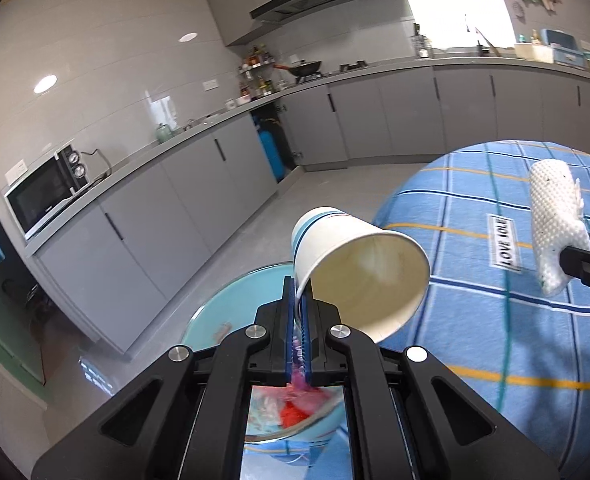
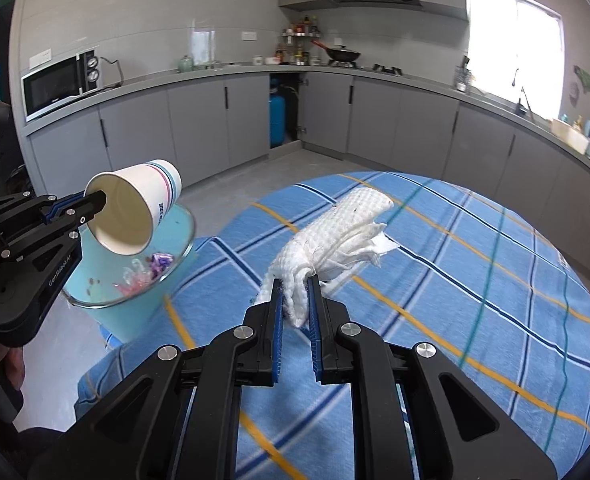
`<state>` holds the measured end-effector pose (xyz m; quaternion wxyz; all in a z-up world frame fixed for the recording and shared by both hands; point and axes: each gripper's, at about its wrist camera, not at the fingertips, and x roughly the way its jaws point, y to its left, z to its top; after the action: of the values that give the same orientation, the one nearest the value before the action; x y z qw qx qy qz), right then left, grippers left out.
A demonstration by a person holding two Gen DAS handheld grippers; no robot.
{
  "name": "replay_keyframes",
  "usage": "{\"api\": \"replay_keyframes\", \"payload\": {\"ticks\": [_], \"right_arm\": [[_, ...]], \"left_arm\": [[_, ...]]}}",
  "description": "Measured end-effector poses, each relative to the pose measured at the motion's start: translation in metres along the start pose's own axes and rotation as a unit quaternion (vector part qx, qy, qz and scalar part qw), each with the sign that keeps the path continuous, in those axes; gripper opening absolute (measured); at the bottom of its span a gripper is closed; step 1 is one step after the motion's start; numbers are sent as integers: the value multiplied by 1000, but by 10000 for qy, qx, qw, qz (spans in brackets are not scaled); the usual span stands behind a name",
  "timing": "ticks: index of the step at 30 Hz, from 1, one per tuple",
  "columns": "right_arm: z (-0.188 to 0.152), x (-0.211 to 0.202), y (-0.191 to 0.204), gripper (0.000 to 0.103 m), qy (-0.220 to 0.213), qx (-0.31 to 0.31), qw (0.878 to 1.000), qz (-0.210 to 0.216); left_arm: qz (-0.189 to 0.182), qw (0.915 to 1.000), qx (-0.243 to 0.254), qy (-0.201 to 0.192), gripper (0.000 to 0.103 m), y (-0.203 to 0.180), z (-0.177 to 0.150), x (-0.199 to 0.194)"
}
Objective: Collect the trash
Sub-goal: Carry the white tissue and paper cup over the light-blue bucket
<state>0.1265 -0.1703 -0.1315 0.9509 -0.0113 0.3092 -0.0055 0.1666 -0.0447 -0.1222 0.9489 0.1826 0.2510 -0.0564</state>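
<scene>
Table [image 2: 435, 280]: blue checked cloth, no loose trash visible on it.
Bin [image 2: 135, 312]: beside table, already holding wrappers.
Cup [image 1: 359, 268]: tipped above bin, rim clamped in left gripper [image 1: 298, 304]; not yet dropped.
Tissue [image 2: 331, 236]: wadded, pinched in right gripper [image 2: 295, 300], over table; bin next, probably.

light: bright, window [image 2: 515, 56] blown out | edges: fisheye-curved, dark vignette

The paper cup [image 1: 355, 264] pinched in the left jaws hangs above the bin [image 2: 135, 280], left of the tablecloth [image 2: 435, 300] under the right jaws' cloth [image 2: 335, 236].
</scene>
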Motion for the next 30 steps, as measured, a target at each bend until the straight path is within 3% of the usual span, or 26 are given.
{"api": "replay_keyframes", "payload": {"ticks": [12,30], "right_arm": [[17,8,27,12,-102,-207,9992,320],[39,24,74,12,-200,-636,9947,787]], "left_arm": [[394,9988,-207,188,3,43,-12,8],[677,9964,-360,365,3,75,-21,19]]}}
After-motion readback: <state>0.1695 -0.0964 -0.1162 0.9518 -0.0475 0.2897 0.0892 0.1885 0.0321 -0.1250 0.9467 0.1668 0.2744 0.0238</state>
